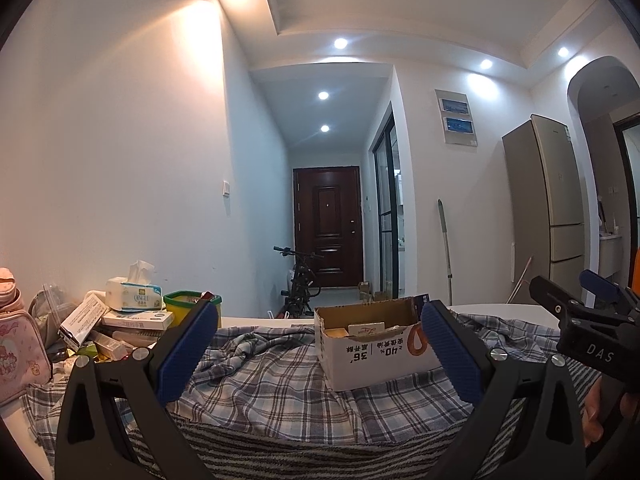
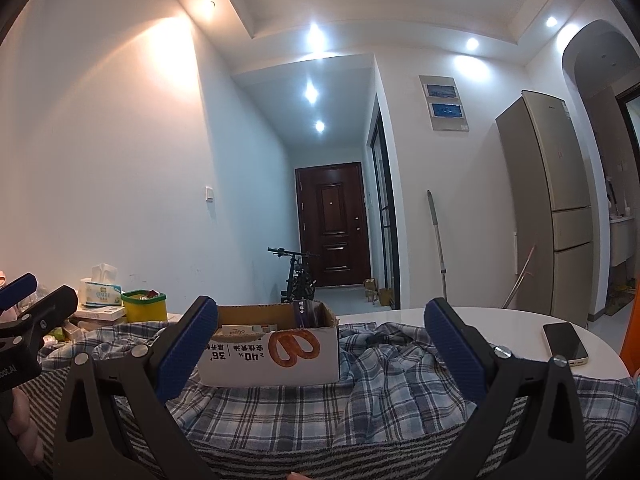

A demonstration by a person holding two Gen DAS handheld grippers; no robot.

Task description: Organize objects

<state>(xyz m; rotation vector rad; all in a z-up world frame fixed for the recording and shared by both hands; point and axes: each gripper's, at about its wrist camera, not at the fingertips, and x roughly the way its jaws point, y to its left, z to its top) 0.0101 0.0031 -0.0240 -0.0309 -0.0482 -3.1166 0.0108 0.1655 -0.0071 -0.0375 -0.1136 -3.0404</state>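
On the white table (image 2: 460, 316), toward its middle, the cardboard box (image 2: 276, 354) sits on a rumpled plaid cloth (image 2: 360, 396), open top up, with small packets visible inside. My left gripper (image 1: 320, 350) hangs with its blue pads spread wide and nothing between them; my right gripper (image 2: 320, 350) likewise — spread, empty.

Loose things crowd the table's left edge: a tissue pack (image 1: 134, 296), flat white boxes (image 1: 138, 320) under it, a green-rimmed tub (image 1: 192, 306), a pink pouch (image 1: 20, 352). A phone (image 2: 566, 344) lies alone near the right edge.

Key relation: the box lies straight ahead of both grippers. In the left view it sits right of centre, in the right view left of centre, so it lies between the two, neither clearly nearer. Its long axis runs roughly across my line of sight. The clutter pile is on the left gripper's side; the phone is on the right gripper's side.

Judgement — whether those packets in the box went in during sorting or sat there all along, I cannot tell. The scene fits either a part-filled box or a standing one.
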